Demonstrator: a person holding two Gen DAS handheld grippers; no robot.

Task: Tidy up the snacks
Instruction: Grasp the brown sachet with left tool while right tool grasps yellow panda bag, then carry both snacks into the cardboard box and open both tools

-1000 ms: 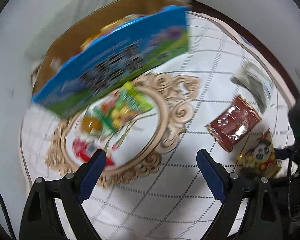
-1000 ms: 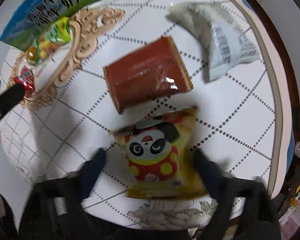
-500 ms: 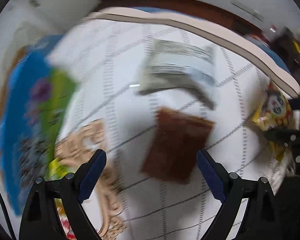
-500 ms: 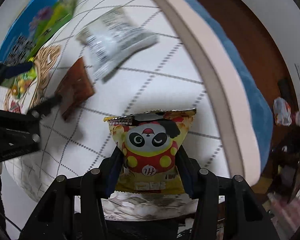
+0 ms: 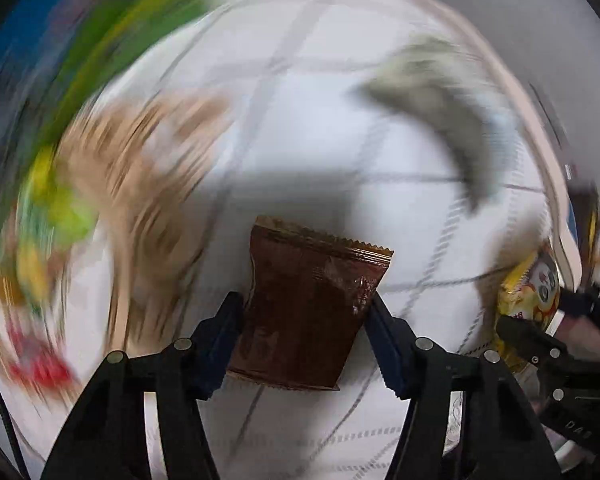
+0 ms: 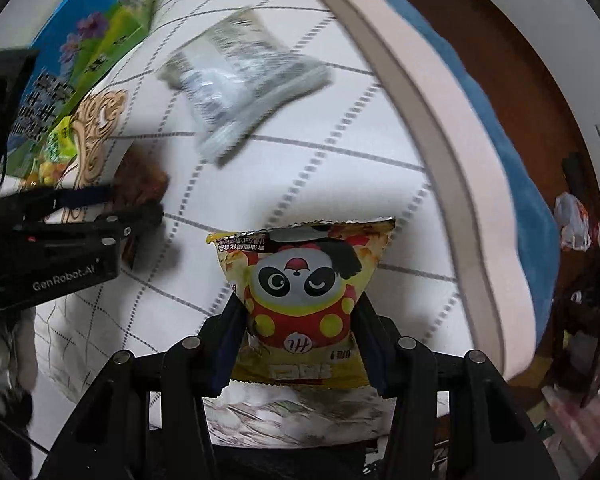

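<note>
While left gripper (image 5: pixel 306 320) points down, jaws closing on brown snack packet (image 5: pixel 308 308), pads at both its sides, packet over white gridded worktop (image 5: pixel 320 152); right gripper (image 6: pixel 300 320) jaws narrow, pinching yellow panda snack bag (image 6: pixel 304 292); grey packet (image 6: pixel 244 80) lies apart.

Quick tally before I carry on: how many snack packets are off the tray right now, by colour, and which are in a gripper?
Brown packet: 1, between the closing left gripper jaws
Yellow panda packet: 1, clamped in the right gripper
Grey-white packet: 1, loose on the cloth
Total: 3
</note>
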